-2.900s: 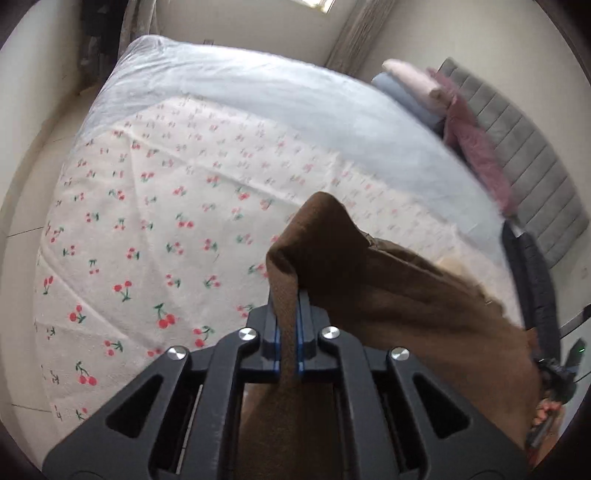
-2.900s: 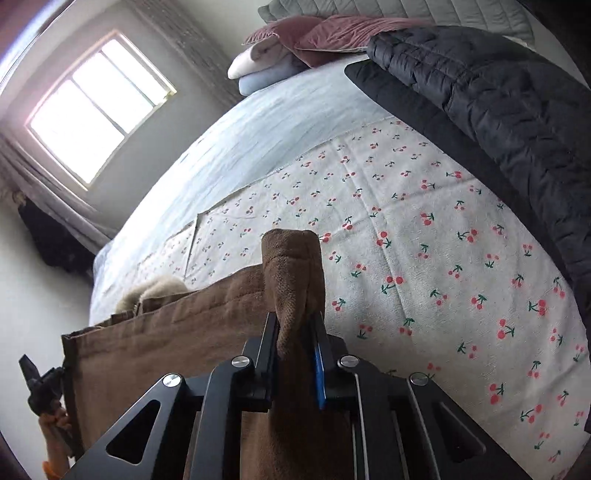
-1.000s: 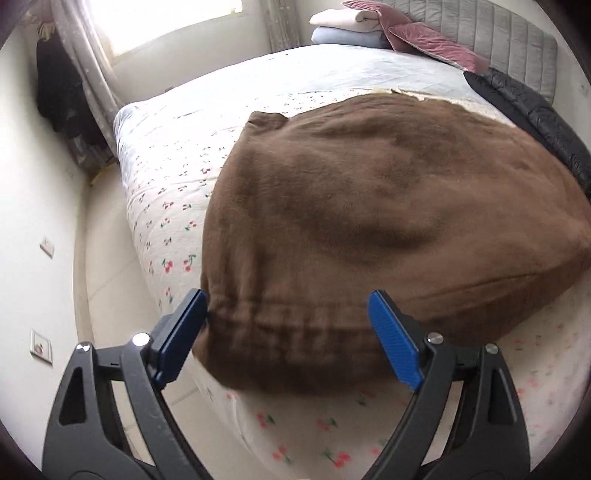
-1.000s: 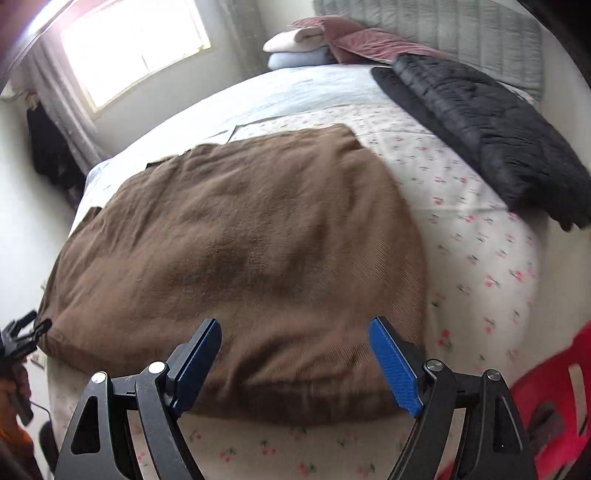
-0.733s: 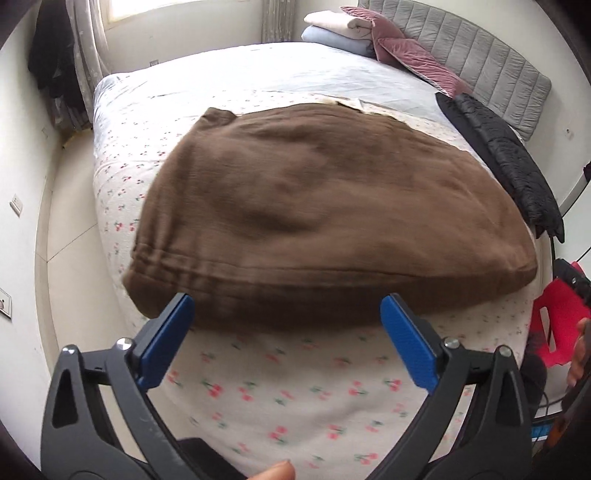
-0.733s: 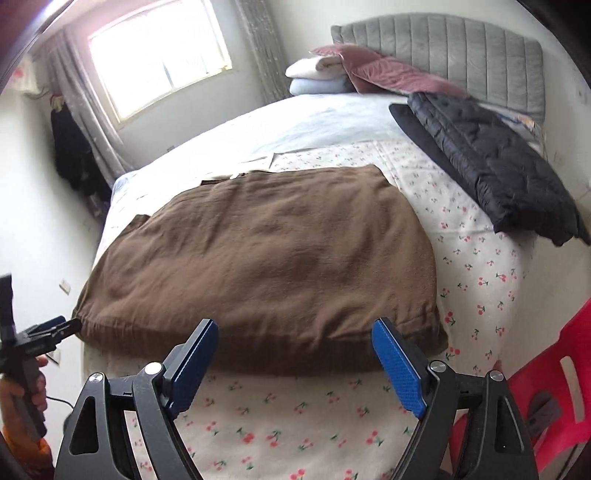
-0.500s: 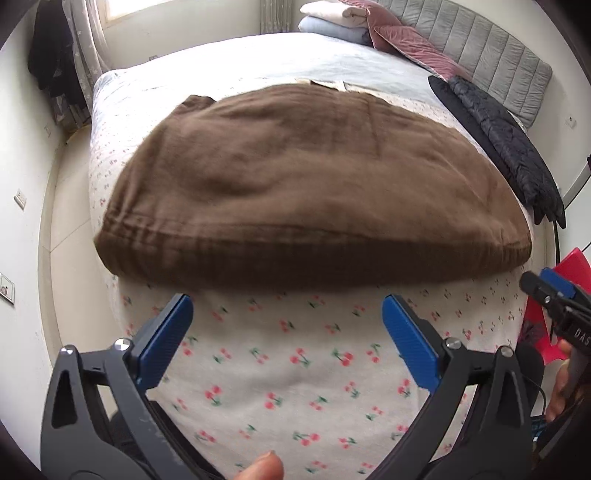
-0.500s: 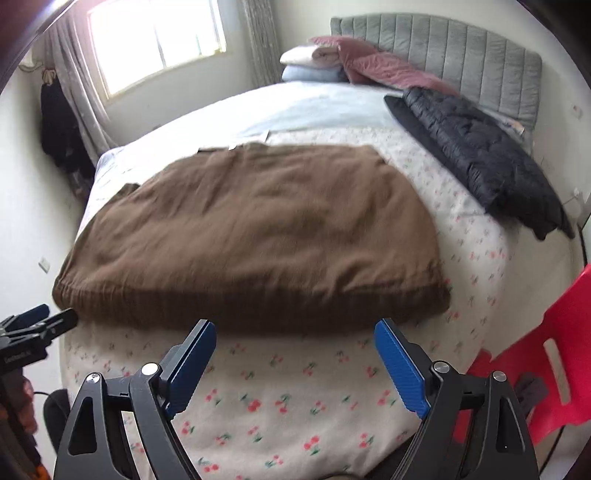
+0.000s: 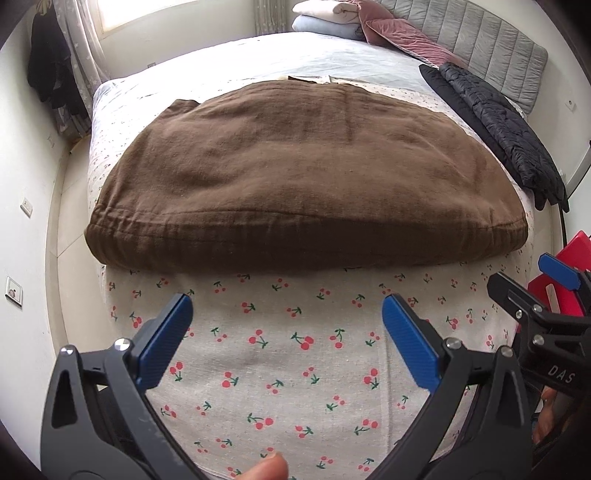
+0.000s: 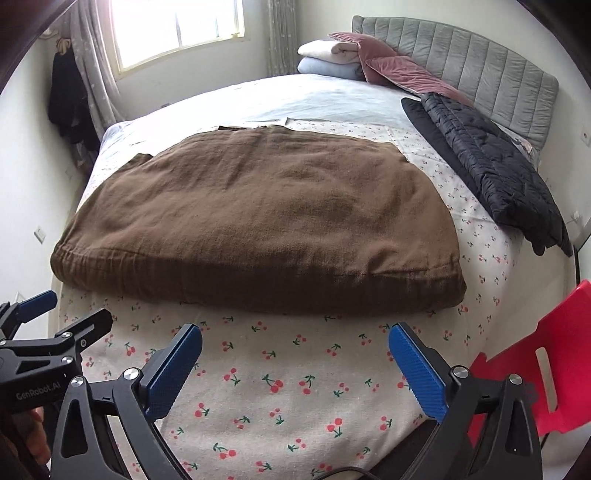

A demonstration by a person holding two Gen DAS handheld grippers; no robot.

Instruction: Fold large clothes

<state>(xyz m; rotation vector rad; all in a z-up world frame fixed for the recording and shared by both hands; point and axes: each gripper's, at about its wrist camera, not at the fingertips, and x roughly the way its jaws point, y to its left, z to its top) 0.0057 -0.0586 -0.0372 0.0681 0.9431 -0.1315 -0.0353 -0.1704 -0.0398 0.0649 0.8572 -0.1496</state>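
Observation:
A large brown garment [image 9: 295, 173] lies spread flat on the cherry-print bed sheet [image 9: 288, 362]; it also shows in the right wrist view [image 10: 258, 218]. Its ribbed hem faces me. My left gripper [image 9: 286, 306] is open and empty, held back from the hem over the foot of the bed. My right gripper [image 10: 295, 336] is open and empty, also short of the hem. The right gripper shows at the right edge of the left wrist view [image 9: 532, 295], and the left gripper at the left edge of the right wrist view [image 10: 55, 317].
A black quilted jacket [image 10: 491, 170] lies along the bed's right side. Folded blankets and pink pillows [image 10: 351, 55] are stacked by the grey headboard [image 10: 472, 66]. A red chair [image 10: 554, 362] stands at the right of the bed's foot. A window [image 10: 177, 29] is behind.
Both grippers let go of the brown garment, which now lies flat on the bed. Both have pulled back toward the foot of the bed, away from the hem, jaws open.

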